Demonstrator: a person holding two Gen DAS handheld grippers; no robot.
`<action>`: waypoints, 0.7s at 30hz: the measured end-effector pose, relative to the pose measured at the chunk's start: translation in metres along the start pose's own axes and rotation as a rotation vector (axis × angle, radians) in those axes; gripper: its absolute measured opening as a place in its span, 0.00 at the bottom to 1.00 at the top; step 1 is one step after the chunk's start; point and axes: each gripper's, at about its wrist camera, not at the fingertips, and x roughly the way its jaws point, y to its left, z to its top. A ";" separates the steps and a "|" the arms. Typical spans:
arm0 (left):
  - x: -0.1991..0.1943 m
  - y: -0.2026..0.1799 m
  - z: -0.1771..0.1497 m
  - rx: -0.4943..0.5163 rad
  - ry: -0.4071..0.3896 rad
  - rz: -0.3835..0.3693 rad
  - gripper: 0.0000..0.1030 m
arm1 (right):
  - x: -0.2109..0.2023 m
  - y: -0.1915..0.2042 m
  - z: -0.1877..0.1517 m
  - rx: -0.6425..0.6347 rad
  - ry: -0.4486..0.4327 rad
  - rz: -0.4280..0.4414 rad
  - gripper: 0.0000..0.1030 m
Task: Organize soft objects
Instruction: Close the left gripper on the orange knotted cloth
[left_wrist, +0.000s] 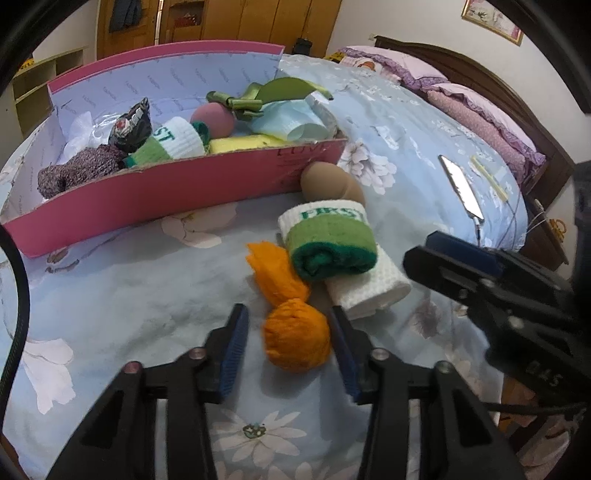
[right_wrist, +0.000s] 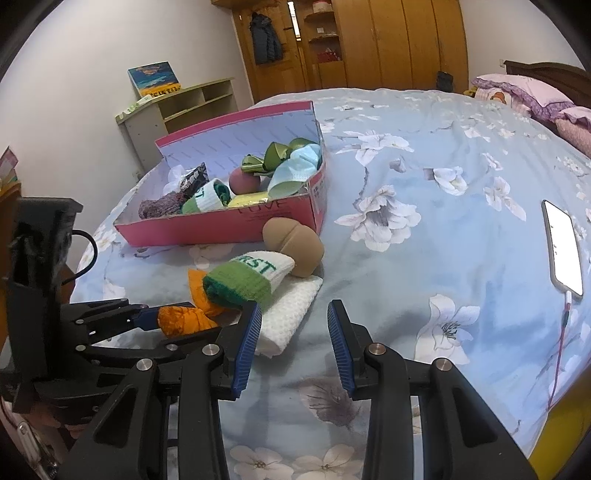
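Your left gripper (left_wrist: 290, 328) sits low over the floral bedspread (left_wrist: 147, 295), jaws spread wide, with the orange sock (left_wrist: 295, 339) lying between its blue pads (left_wrist: 234, 350); the right pad is touching or nearly touching the sock's rounded end, while the left pad stands clear of it. The sock's loose tail runs forward from your left gripper toward the green-and-white roll (left_wrist: 328, 240), which rests on a white cloth (left_wrist: 369, 291) just ahead and to the right. Beyond that roll lies a tan stocking bundle (left_wrist: 328, 181), up against the near wall of the pink box (left_wrist: 147, 195). Inside the box you can see a second green-and-white roll (left_wrist: 170, 142), a purple knit piece (left_wrist: 77, 170), a pink ball (left_wrist: 212, 120), a yellow sponge (left_wrist: 243, 144), a face mask (left_wrist: 288, 122) and a green ribbon (left_wrist: 236, 101). Your right gripper (right_wrist: 293, 332) hovers beside the left one, jaws apart and holding nothing, its left pad (right_wrist: 249, 343) close to the edge of the white cloth. Off to its right a phone (right_wrist: 563, 247) lies on the bedspread with its screen lit and a cable plugged in.
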 end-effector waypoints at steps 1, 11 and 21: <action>-0.001 0.000 0.000 0.002 -0.001 -0.006 0.36 | 0.001 0.000 0.000 0.003 0.003 0.000 0.37; -0.021 0.007 -0.003 0.013 -0.047 0.027 0.31 | 0.007 0.000 -0.002 0.028 0.021 0.014 0.37; -0.037 0.041 -0.007 -0.067 -0.095 0.087 0.31 | 0.030 -0.003 -0.004 0.097 0.088 0.030 0.37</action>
